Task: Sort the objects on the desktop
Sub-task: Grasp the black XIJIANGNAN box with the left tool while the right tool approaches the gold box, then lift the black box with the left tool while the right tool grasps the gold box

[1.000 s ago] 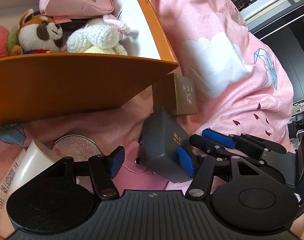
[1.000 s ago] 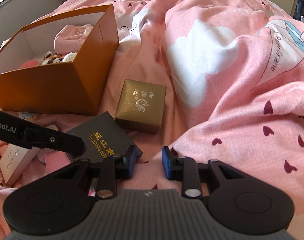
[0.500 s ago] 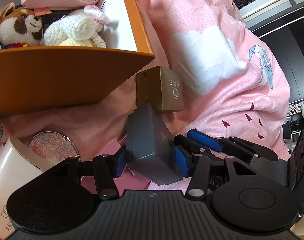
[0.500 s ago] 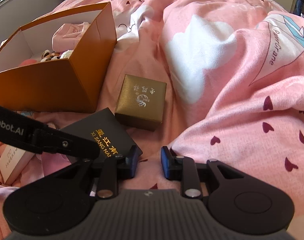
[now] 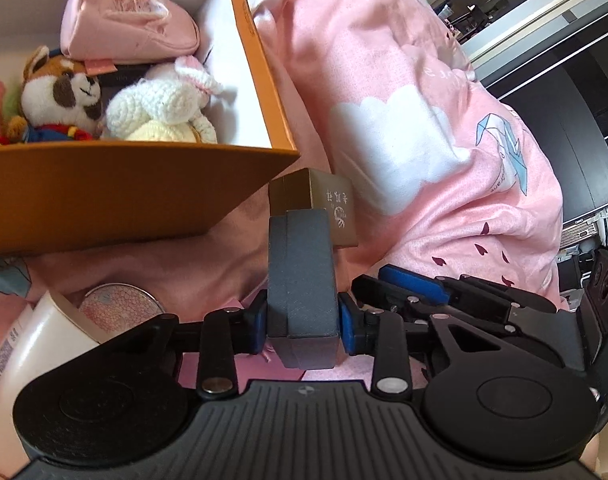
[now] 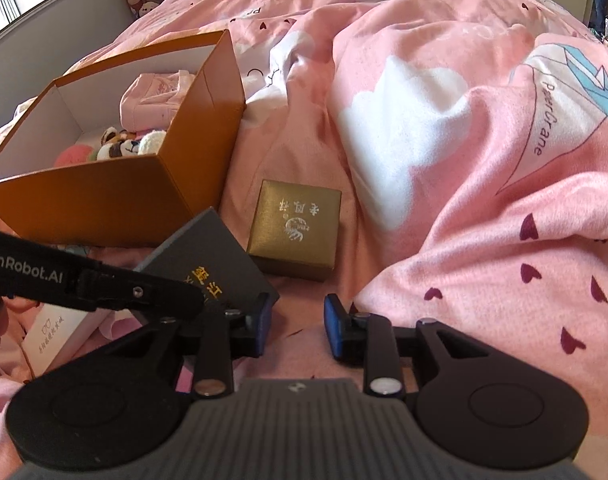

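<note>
My left gripper (image 5: pixel 302 328) is shut on a dark grey box (image 5: pixel 302 280) with gold lettering and holds it tilted up off the bed; the box also shows in the right wrist view (image 6: pixel 212 264). A gold box (image 6: pixel 296 234) lies on the pink bedding just beyond it, also seen in the left wrist view (image 5: pixel 335 208). The orange storage box (image 5: pixel 116 184) stands to the left and holds plush toys (image 5: pixel 60 96) and a pink pouch (image 5: pixel 124 28). My right gripper (image 6: pixel 296 326) is open and empty, low over the bedding beside the grey box.
A white tube (image 5: pixel 20 364), a round patterned compact (image 5: pixel 120 306) and pink paper (image 5: pixel 228 368) lie near my left gripper. A white carton (image 6: pixel 52 332) lies at the left. A raised fold of pink duvet (image 6: pixel 483 200) fills the right side.
My left gripper closed on the dark grey box and lifted it, turning it edge-on. The right gripper stayed open and barely moved.
</note>
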